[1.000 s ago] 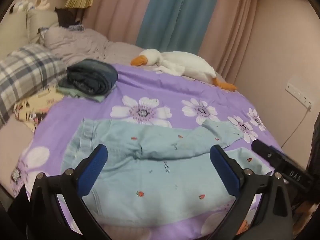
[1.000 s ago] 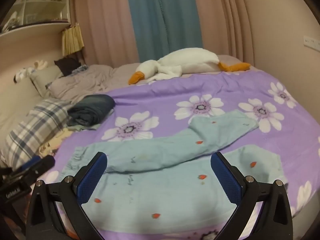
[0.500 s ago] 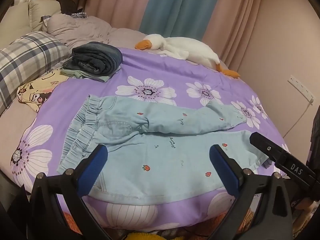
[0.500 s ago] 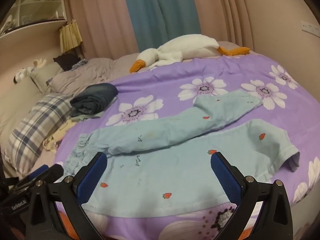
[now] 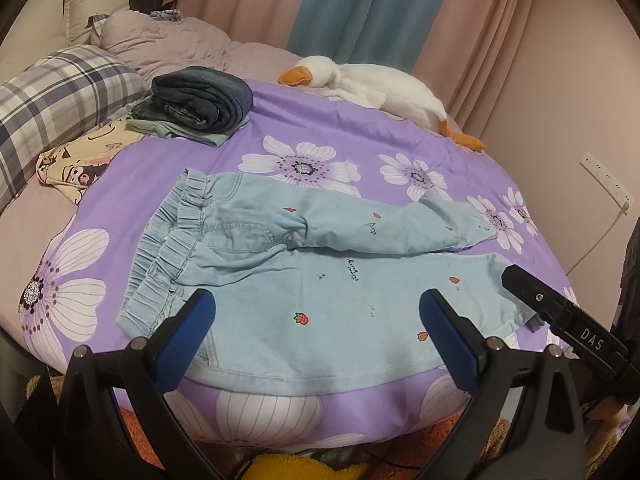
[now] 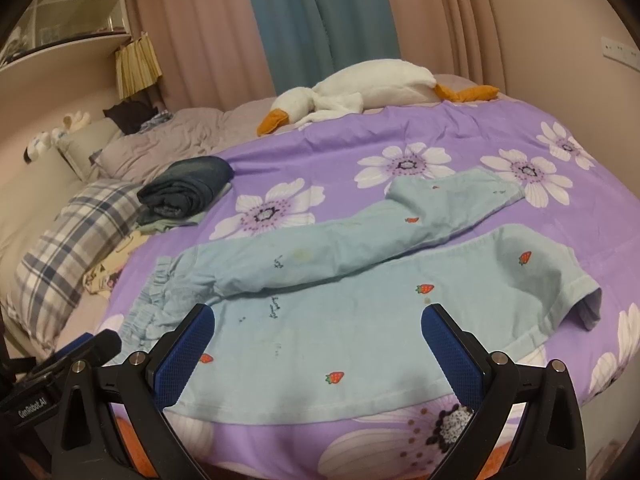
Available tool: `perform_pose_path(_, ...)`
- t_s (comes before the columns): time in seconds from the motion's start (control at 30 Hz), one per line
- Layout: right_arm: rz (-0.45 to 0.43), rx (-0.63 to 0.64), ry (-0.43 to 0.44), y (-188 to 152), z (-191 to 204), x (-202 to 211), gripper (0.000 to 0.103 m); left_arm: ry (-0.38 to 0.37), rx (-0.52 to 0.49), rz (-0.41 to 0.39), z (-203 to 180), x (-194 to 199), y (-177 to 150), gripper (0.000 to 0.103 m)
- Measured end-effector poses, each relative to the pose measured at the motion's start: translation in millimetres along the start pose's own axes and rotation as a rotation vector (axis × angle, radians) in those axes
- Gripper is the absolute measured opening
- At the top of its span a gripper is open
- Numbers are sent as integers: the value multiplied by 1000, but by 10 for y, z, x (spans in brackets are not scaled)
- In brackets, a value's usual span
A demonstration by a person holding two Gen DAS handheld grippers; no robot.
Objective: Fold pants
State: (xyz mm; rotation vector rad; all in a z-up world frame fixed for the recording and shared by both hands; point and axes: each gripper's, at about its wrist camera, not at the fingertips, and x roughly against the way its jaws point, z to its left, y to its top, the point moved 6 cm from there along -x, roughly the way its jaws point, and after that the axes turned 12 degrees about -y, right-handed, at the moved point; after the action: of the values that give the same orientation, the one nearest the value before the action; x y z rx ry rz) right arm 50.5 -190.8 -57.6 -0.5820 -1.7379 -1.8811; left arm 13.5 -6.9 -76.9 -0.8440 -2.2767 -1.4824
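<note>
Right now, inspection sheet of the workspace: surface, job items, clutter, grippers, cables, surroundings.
Surface: purple flowered bedspread on a bed.
Job's things: light blue pants lie flat, unfolded, waistband to the left, far leg angled over the near leg.
Clutter: folded dark jeans on a green garment, plaid pillow, yellow cartoon cloth, goose plush.
Grippers: left gripper open, above the pants' near edge, holding nothing; right gripper open, holding nothing.
Cables: white cord hanging from the wall socket strip.
Surroundings: pink and blue curtains, shelf in the right wrist view.
</note>
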Motion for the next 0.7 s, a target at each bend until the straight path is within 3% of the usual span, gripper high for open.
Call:
perform_pose_path(0.37,21,7,-2,-26,56,-47,103,14,6,15,63,-23,-31,102)
perform_pose_path(0.53,26,-36,60,-25,40,-46,103,15,11,22,72,-40,-42,102)
perform_pose_path(0.7,28,-42,35,-48,14,-66,103,14,8,27,74,-49,-57,102)
